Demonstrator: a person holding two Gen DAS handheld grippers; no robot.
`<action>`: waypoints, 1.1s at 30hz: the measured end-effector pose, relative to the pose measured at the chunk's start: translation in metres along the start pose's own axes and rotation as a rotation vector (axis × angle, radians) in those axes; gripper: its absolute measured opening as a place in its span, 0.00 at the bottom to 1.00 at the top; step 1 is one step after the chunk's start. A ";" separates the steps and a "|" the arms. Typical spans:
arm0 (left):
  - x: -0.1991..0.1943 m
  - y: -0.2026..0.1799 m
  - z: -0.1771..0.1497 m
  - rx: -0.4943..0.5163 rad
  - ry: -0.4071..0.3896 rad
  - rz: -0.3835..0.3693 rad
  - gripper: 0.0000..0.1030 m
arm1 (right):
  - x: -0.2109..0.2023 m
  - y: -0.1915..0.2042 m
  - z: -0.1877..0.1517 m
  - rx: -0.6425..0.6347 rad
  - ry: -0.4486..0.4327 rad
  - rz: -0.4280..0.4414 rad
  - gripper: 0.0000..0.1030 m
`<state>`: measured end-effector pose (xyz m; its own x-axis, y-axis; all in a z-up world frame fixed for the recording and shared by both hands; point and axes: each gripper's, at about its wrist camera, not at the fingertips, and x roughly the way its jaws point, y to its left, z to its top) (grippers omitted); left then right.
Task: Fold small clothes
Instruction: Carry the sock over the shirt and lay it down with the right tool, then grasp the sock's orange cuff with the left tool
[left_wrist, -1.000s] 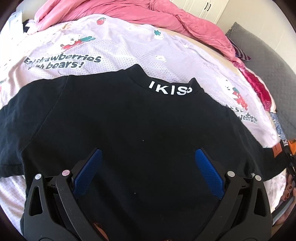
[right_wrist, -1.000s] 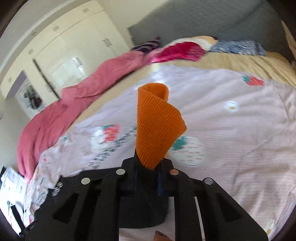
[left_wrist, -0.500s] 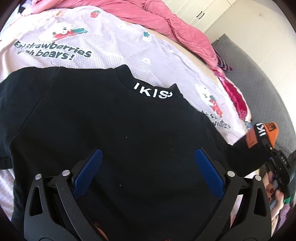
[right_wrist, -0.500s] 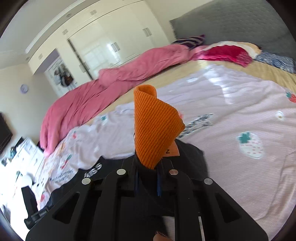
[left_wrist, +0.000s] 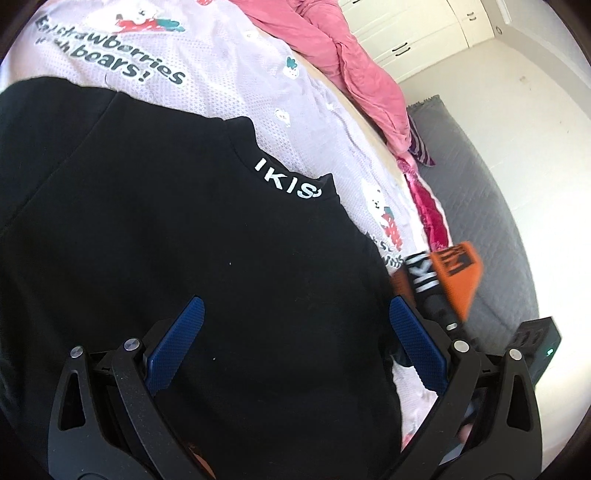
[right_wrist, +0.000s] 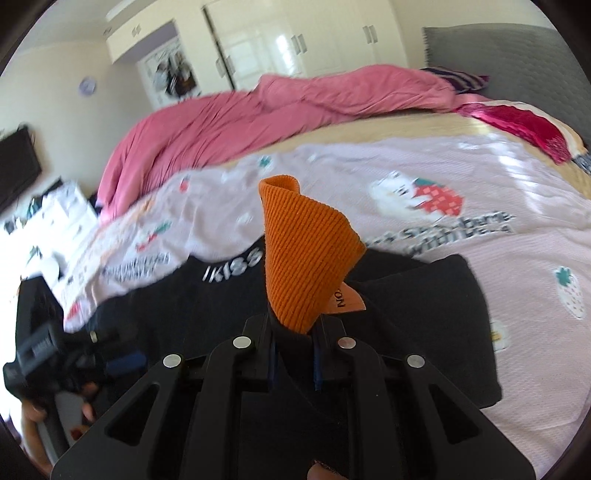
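Note:
A black T-shirt (left_wrist: 184, 240) with "IKISS" on its collar lies flat on a pink strawberry-and-bear blanket (left_wrist: 240, 74). My left gripper (left_wrist: 295, 306) hovers open over the shirt's body, with its blue pads wide apart and nothing between them. My right gripper (right_wrist: 295, 328) is shut on the shirt's sleeve at its orange ribbed cuff (right_wrist: 303, 251), which stands up from the jaws. The held sleeve is lifted over the shirt (right_wrist: 221, 295). In the left wrist view the orange cuff (left_wrist: 458, 273) is just beyond my left gripper's right finger.
A rumpled pink duvet (right_wrist: 258, 110) lies along the far side of the bed. A red cloth (right_wrist: 517, 122) and a grey headboard (left_wrist: 480, 184) are at the head end. White wardrobes (right_wrist: 277, 40) stand behind. A hand (right_wrist: 33, 410) holds the left gripper.
My right gripper has swung the orange cuff from off the blanket in over the black shirt, close beside the left gripper. The left gripper has rolled and turned but stays open over the shirt.

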<state>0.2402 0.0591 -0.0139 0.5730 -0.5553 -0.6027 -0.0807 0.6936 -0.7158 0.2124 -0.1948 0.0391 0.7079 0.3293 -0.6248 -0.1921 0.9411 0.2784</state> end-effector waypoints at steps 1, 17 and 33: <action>0.001 0.003 0.000 -0.016 0.007 -0.015 0.92 | 0.004 0.004 -0.003 -0.010 0.016 0.005 0.15; 0.025 0.005 -0.014 -0.065 0.080 -0.094 0.90 | 0.002 0.014 -0.039 0.007 0.159 0.142 0.42; 0.066 -0.024 -0.045 0.025 0.119 -0.063 0.36 | -0.032 -0.040 -0.044 0.158 0.136 0.109 0.52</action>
<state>0.2430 -0.0150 -0.0522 0.4758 -0.6474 -0.5954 -0.0267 0.6660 -0.7455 0.1672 -0.2393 0.0162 0.5888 0.4458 -0.6742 -0.1464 0.8792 0.4534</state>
